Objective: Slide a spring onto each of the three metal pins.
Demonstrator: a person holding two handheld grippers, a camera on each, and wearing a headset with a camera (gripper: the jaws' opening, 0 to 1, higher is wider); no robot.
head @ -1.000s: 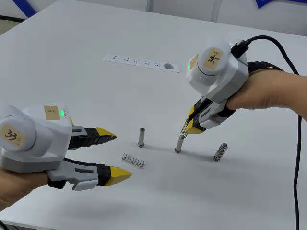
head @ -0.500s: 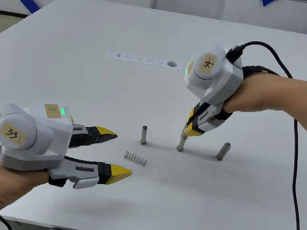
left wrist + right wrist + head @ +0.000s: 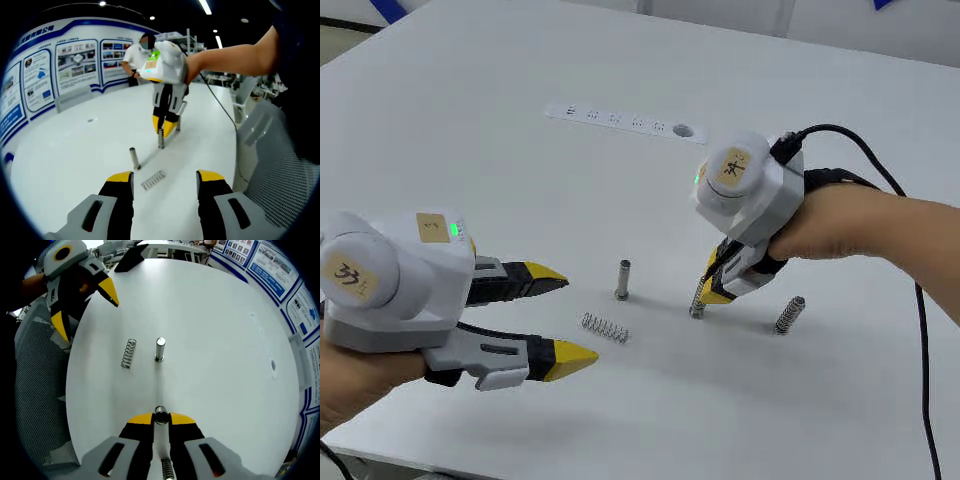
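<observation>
Three pins stand in a row on the bench [image 3: 470, 160]; since a second ago the right gripper [image 3: 713, 290], pinching a spring [image 3: 697, 298], has sunk and run it down the middle pin [image 3: 160, 416], so with the sprung pin [image 3: 788, 315] at 3 o'clock, two of three look served. Left gripper [image 3: 558, 318], jaws spread and holding nothing, hovers by the loose spring [image 3: 604, 327], which lies at 7 o'clock of the bare pin [image 3: 623, 279]. Open bench runs toward 12 o'clock up to the power strip [image 3: 620, 117]; its near edge passes at 6 o'clock, close under the left gripper.

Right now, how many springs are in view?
3. A loose spring lies on the table before the open left gripper; the right gripper holds a second spring at the middle pin; a third spring sits on the rightmost pin. None appears hidden.
</observation>
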